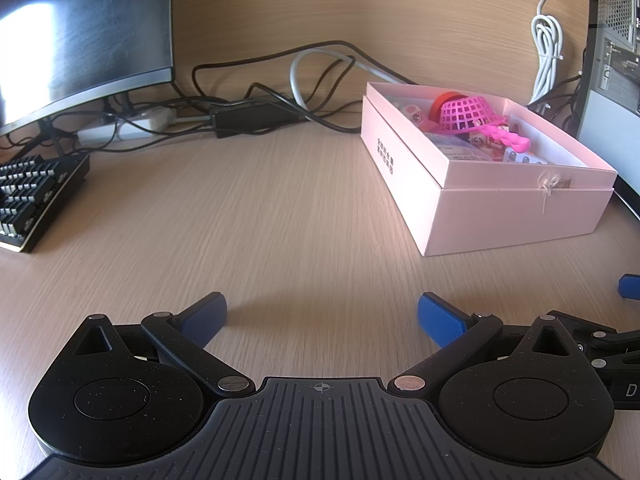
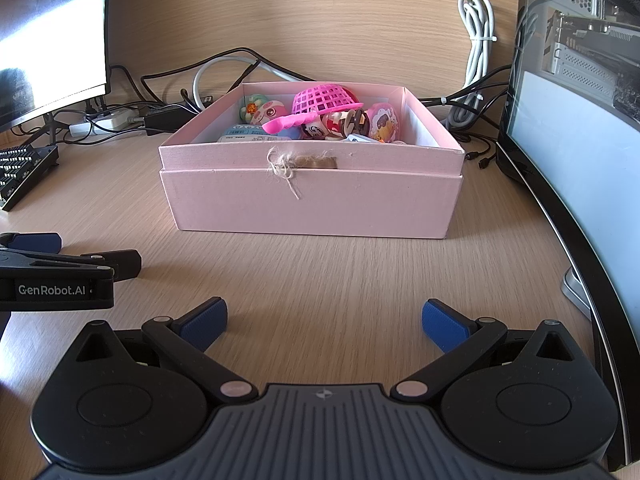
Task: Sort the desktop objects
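While both tools hover low over the wooden desk [image 2: 340, 272], neither holds anything. Left gripper [image 1: 322, 316]: blue pads spread wide, bare desk between them. Right gripper [image 2: 324, 320]: pads likewise spread wide, nothing between them. The pink box [image 2: 312, 200] sits straight ahead of the right gripper's fingers, well apart from the tips; from the left wrist view it lies ahead and off to the right of the fingers [image 1: 492, 200]. Box is open-topped and full of small toys, with an upturned pink mesh basket [image 2: 326, 98] on the heap (individual toys too cluttered to sort out). Keyboard [image 1: 36, 196] at far left, monitor [image 1: 80, 28] behind it, tangled cables [image 1: 256, 100] along the back wall.
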A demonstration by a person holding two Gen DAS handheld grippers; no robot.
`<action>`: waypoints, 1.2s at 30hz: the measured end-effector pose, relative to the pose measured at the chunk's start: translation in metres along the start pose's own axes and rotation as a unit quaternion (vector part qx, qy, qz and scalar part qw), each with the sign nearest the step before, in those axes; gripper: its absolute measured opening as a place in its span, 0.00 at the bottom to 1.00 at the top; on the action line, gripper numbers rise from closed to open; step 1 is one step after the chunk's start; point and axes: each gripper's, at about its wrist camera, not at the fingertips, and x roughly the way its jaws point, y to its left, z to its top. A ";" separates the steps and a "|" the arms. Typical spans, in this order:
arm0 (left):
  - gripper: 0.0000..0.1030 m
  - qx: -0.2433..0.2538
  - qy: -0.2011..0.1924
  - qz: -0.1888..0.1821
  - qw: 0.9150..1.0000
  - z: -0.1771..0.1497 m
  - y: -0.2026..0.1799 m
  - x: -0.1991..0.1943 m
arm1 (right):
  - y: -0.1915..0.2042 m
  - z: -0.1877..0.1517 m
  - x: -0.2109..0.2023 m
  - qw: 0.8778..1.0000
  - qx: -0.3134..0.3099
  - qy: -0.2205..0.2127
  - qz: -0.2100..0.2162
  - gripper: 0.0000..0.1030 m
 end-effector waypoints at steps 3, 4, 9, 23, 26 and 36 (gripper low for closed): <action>1.00 0.000 0.000 0.000 1.000 0.000 0.000 0.000 | 0.000 0.000 0.000 1.000 0.000 0.000 0.000 1.00; 1.00 0.000 0.000 0.000 1.000 0.000 0.000 0.000 | 0.000 0.000 0.000 1.000 0.000 0.000 0.000 1.00; 1.00 0.000 0.000 0.000 1.000 0.000 0.000 0.000 | 0.000 0.000 0.000 1.000 0.000 0.000 0.000 1.00; 1.00 -0.003 0.000 0.002 1.000 0.002 0.000 0.002 | 0.000 0.000 0.000 1.000 0.000 0.000 0.000 1.00; 1.00 -0.008 0.001 0.007 1.000 0.003 0.000 0.004 | 0.000 0.000 0.000 1.000 0.000 0.000 0.000 1.00; 1.00 -0.009 0.011 0.002 1.000 0.003 0.002 0.001 | 0.000 0.000 0.000 1.000 0.000 0.000 0.000 1.00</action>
